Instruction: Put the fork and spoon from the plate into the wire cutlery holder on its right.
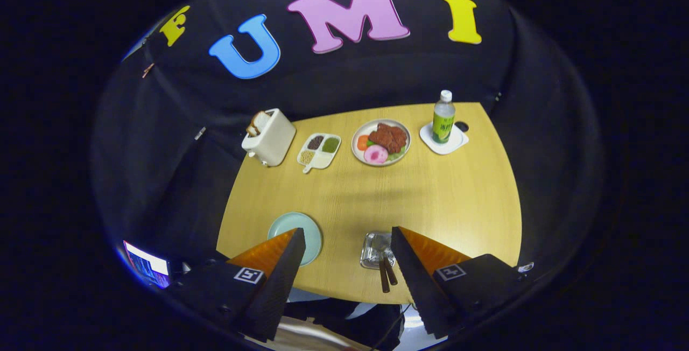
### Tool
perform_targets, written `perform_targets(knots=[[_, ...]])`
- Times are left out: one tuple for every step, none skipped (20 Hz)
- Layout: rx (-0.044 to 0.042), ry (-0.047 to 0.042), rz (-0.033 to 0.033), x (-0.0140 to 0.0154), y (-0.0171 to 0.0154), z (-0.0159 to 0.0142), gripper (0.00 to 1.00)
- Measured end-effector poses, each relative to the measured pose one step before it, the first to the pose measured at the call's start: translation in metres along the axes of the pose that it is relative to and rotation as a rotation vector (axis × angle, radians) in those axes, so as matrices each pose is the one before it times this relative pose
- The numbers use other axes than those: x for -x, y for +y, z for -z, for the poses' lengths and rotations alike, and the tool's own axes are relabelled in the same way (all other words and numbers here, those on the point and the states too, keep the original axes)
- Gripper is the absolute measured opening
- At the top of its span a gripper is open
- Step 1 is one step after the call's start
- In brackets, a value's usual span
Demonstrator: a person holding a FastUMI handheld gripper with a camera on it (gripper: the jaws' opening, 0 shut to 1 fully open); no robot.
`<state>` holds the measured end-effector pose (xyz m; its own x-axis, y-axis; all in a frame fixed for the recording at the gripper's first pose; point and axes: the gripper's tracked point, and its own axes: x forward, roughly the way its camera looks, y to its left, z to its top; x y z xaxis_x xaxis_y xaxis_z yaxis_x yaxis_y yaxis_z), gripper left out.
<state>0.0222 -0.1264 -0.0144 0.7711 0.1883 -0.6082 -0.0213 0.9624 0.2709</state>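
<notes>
The gripper [347,238] hung high above the pale wooden table [430,200] with its two fingers spread wide apart and nothing between them but bare tabletop. Just inside the right finger sat the shiny wire cutlery holder [375,250], and two dark brown handles [386,275] stuck out of it toward the near table edge; I could not tell fork from spoon from there. Partly behind the left finger lay the round pale green plate [309,230], with no cutlery on the part I could see.

Well beyond the fingers, along the far side of the table, stood a cream toaster [271,138] with a bread slice in its slot, then a white divided dish [319,152] of grains, a round plate of toy meat and vegetables [381,142], and a green-labelled plastic bottle [443,117] on a white square coaster [444,141]. A lit screen [146,267] glowed beside the left finger.
</notes>
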Motion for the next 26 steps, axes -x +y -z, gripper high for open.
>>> perform_targets(knots=[[-0.00009, -0.06468, -0.00311, 0.01085, 0.00499, -0.01023, 0.99], [0.00261, -0.06697, -0.00027, 0.00957, 0.00524, -0.0125, 0.99], [0.01025, -0.0769, 0.01029, 0.01014, 0.00348, -0.01188, 0.99], [0.02121, -0.05815, 0.01504, 0.01502, -0.00022, -0.00841, 0.99], [0.02747, -0.04228, 0.01787, 0.01058, -0.00034, -0.00337, 0.99], [0.01926, -0.05101, 0.01914, 0.00941, -0.00028, -0.00463, 0.99], [0.01236, -0.06084, 0.01144, 0.01066, 0.00217, -0.00571, 0.99], [0.01034, -0.05499, 0.00853, 0.00869, 0.00335, -0.00469, 0.99], [0.01231, -0.0497, 0.00788, 0.00878, 0.00175, -0.00184, 0.99], [0.01741, -0.04167, 0.01027, 0.00623, -0.00084, -0.00091, 0.99], [0.02532, -0.03419, 0.00812, 0.00502, -0.0013, 0.00091, 0.99], [0.02355, -0.02722, 0.01634, 0.00155, -0.00521, 0.00327, 0.99], [0.01375, -0.01745, 0.01651, 0.00428, -0.00404, 0.00627, 0.99], [0.00429, -0.01211, 0.00716, 0.00445, -0.00163, 0.00762, 0.99], [0.00166, -0.0064, -0.00951, 0.00521, 0.00107, 0.00831, 0.99], [0.00542, 0.00207, -0.01729, 0.00361, 0.00151, 0.00788, 0.99], [0.00839, 0.005, -0.01434, 0.00292, -0.00059, 0.00754, 0.99], [0.00796, 0.00526, -0.01048, 0.00027, -0.00466, 0.00719, 0.99], [0.0037, 0.00134, -0.01384, 0.00022, -0.00088, 0.00414, 0.99], [-0.00135, -0.00171, -0.01356, 0.00001, -0.00019, 0.00165, 0.99], [-0.00405, 0.00053, -0.01143, -0.00034, -0.00071, 0.00278, 0.99], [-0.00595, -0.00124, -0.00844, -0.00124, -0.00206, 0.00206, 0.99], [-0.00262, 0.00065, -0.00799, -0.00124, -0.001, 0.0026, 0.99], [0.00025, -0.00382, -0.00615, -0.00094, -0.00005, 0.00149, 0.99], [0.00476, -0.00579, -0.00181, -0.0004, -0.00178, -0.001, 0.99], [0.00561, -0.00494, 0.00498, -0.00087, -0.00457, 0.00053, 0.99]])
